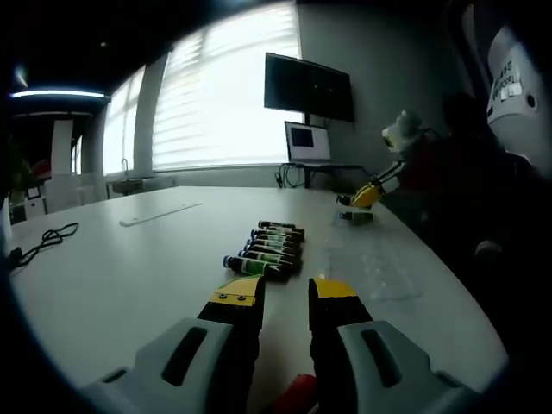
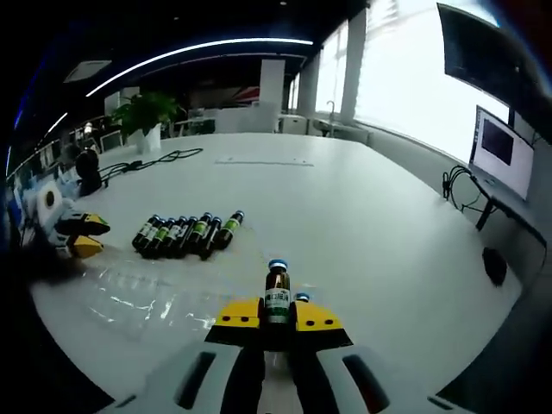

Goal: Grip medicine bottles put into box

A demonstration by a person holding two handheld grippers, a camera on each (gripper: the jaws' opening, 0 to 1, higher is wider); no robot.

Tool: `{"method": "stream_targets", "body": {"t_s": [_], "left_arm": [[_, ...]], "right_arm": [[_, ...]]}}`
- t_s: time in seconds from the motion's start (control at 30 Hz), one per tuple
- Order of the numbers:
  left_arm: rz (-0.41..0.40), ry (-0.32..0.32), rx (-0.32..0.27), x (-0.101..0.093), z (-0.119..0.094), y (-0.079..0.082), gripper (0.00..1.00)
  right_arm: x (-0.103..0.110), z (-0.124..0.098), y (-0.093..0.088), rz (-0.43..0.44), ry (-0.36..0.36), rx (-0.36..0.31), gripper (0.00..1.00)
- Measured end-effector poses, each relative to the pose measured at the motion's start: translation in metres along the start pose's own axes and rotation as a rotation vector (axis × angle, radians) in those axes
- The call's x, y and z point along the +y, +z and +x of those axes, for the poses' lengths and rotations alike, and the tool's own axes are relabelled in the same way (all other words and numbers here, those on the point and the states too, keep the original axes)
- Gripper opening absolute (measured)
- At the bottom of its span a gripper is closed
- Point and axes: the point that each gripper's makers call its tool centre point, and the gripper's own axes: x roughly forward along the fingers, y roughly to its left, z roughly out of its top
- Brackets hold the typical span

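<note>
While your right gripper (image 2: 277, 321) is clamping a small dark glass medicine bottle with a blue cap and green label (image 2: 277, 296) upright between its jaws, treat it as light, rigid, slick and breakable: hold the labelled body. Your left gripper (image 1: 285, 292) is hanging narrowly parted and empty; just ahead of its jaws, a row of matching dark bottles (image 1: 269, 247) is lying on the white table (image 1: 129, 267), beside a clear plastic box (image 1: 379, 263).

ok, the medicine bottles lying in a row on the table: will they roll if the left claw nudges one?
Probably. The medicine bottles look round and lie on their sides on the smooth table, so a sideways nudge would likely roll one. Packed side by side, neighbours may shift too. They look small and light; likely glass, so fragile.
</note>
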Motion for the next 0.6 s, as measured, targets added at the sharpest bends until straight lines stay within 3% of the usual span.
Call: {"method": "stream_targets", "body": {"t_s": [0.4,0.6], "left_arm": [[0.002,-0.002,0.001,0.0,0.0,0.0,0.14],[0.002,-0.002,0.002,0.0,-0.001,-0.001,0.14]], "right_arm": [[0.003,0.003,-0.009,0.048,-0.001,0.01,0.07],[0.002,0.007,-0.014,0.012,-0.037,0.043,0.07]]}}
